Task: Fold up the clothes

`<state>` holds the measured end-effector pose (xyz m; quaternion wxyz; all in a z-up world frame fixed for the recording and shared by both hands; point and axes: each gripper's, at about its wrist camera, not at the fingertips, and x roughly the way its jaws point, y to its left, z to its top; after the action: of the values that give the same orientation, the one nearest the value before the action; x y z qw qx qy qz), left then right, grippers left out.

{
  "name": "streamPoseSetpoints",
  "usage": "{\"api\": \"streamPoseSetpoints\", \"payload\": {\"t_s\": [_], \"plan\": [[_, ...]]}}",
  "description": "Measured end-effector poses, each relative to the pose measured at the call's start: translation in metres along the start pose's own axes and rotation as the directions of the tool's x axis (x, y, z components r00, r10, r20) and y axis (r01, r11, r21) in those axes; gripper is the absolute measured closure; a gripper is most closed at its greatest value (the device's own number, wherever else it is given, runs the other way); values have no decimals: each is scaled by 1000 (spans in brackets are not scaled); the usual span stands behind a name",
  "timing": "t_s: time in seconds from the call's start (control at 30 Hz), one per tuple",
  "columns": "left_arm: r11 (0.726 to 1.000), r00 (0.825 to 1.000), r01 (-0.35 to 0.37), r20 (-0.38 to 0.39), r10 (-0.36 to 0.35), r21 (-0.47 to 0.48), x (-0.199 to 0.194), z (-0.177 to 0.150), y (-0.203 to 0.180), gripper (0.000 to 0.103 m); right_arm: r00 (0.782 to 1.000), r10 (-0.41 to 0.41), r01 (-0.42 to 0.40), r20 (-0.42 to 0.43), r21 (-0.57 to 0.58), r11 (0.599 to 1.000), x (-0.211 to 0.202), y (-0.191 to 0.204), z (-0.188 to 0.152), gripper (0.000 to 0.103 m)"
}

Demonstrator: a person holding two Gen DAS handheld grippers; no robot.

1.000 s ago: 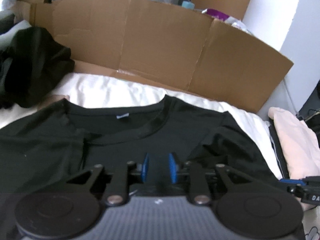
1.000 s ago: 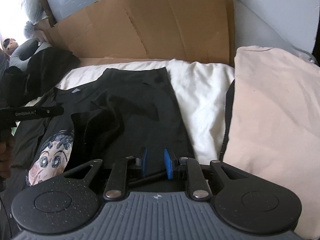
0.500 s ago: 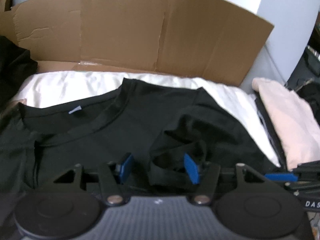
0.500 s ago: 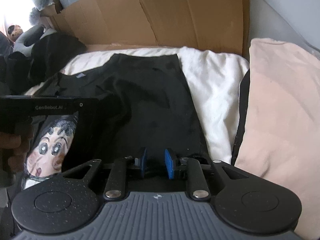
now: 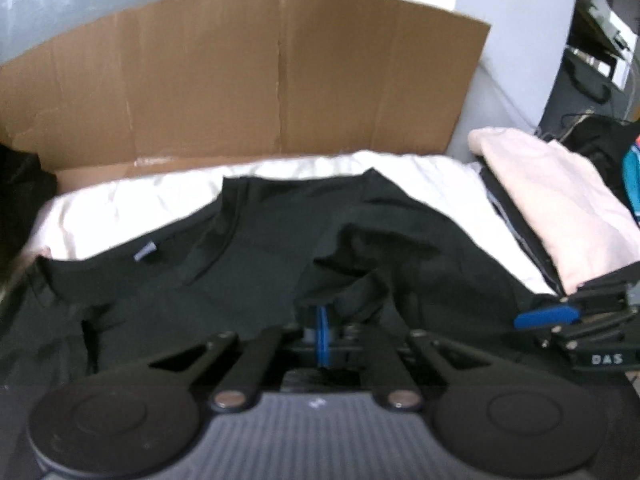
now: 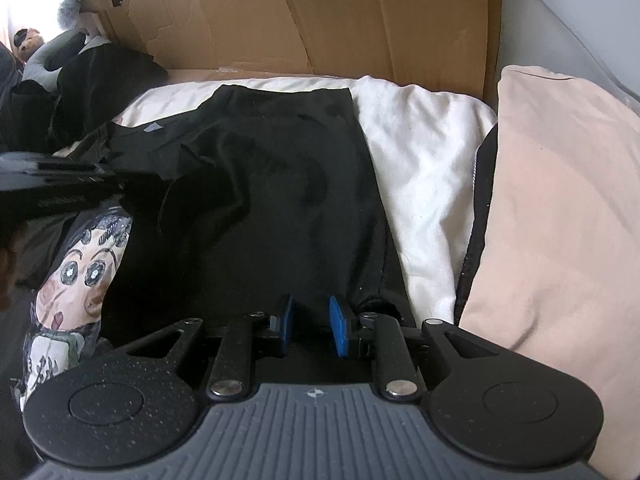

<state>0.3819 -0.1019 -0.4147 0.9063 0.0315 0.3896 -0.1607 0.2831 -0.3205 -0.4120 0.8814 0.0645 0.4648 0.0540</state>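
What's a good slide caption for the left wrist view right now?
Left gripper pinches a bunched fold of the black T-shirt on a white sheet, cardboard behind.

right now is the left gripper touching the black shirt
Touching: in the left wrist view the left gripper is shut on a raised fold of the black shirt.

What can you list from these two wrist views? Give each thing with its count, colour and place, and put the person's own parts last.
T-shirt: one, black with a cartoon face print, spread on the sheet.
Sheet: one, white, under the T-shirt.
Folded garment: one, pale pink, right of the sheet.
Cardboard: one, brown, standing behind the sheet.
Dark clothes pile: one, black, far left.
Left gripper: black, blue pads, pinching a T-shirt fold.
Right gripper: black, blue pads, jaws apart at the T-shirt's near edge.
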Motion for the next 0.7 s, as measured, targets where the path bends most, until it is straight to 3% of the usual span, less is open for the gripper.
{"api": "streamPoseSetpoints", "payload": {"t_s": [0.13,0.33,0.4,0.47,0.53,0.7], "plan": [[1000,1000,-15,20,15,-15,-9,1,11,103,1000,-1,1,-1,-7,1000,0,1,0,76],[998,999,-34,-25,33,-45,-4,-3,28,100,1000,0,0,-5,-19,1000,2,0,1,76],[998,999,-27,-36,25,-51,-2,-5,31,94,1000,1,-1,-6,-22,1000,2,0,0,76],[999,999,-20,-32,18,-40,0,-6,30,73,1000,1,-1,-7,-26,1000,2,0,0,76],[1000,1000,-15,-25,14,-27,2,-7,28,60,1000,1,-1,-8,-31,1000,3,0,0,76],[1000,1000,-22,-12,22,-15,7,-7,26,58,1000,3,-3,-11,-40,999,2,0,0,76]]}}
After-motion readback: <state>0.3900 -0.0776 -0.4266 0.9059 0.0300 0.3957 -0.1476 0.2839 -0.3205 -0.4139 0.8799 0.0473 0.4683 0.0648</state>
